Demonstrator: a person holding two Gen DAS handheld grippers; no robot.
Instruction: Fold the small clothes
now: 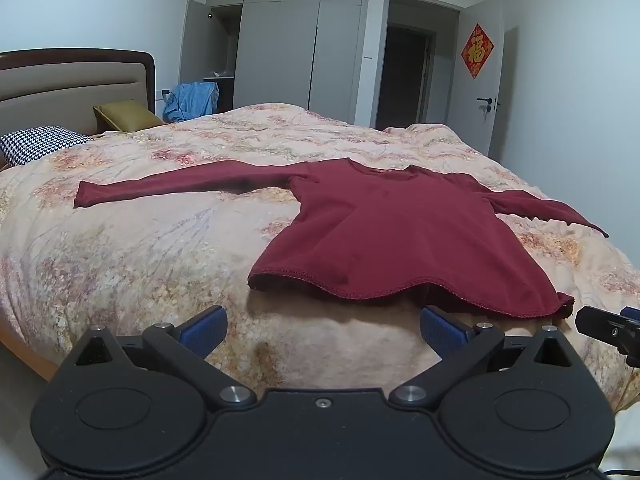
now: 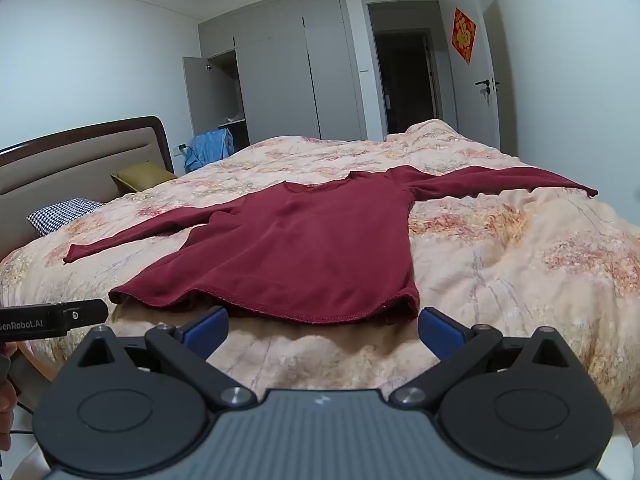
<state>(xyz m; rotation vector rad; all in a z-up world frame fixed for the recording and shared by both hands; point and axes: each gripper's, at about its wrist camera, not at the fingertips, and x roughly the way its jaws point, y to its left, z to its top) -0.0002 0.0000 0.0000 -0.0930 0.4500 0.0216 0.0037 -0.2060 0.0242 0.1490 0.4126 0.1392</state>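
A dark red long-sleeved top (image 1: 392,224) lies flat on the bed with both sleeves spread out sideways and its hem toward me; it also shows in the right wrist view (image 2: 304,248). My left gripper (image 1: 322,330) is open and empty, just short of the hem, left of its middle. My right gripper (image 2: 322,330) is open and empty, just short of the hem near its right corner. Part of the right gripper shows at the right edge of the left wrist view (image 1: 608,330), and part of the left gripper shows at the left edge of the right wrist view (image 2: 52,316).
The bed carries a floral quilt (image 1: 160,240). A houndstooth pillow (image 1: 36,144) and an olive pillow (image 1: 124,116) lie by the headboard (image 1: 72,80). Blue cloth (image 1: 194,100), a grey wardrobe (image 1: 288,48) with one door open, and an open doorway (image 1: 408,80) stand beyond.
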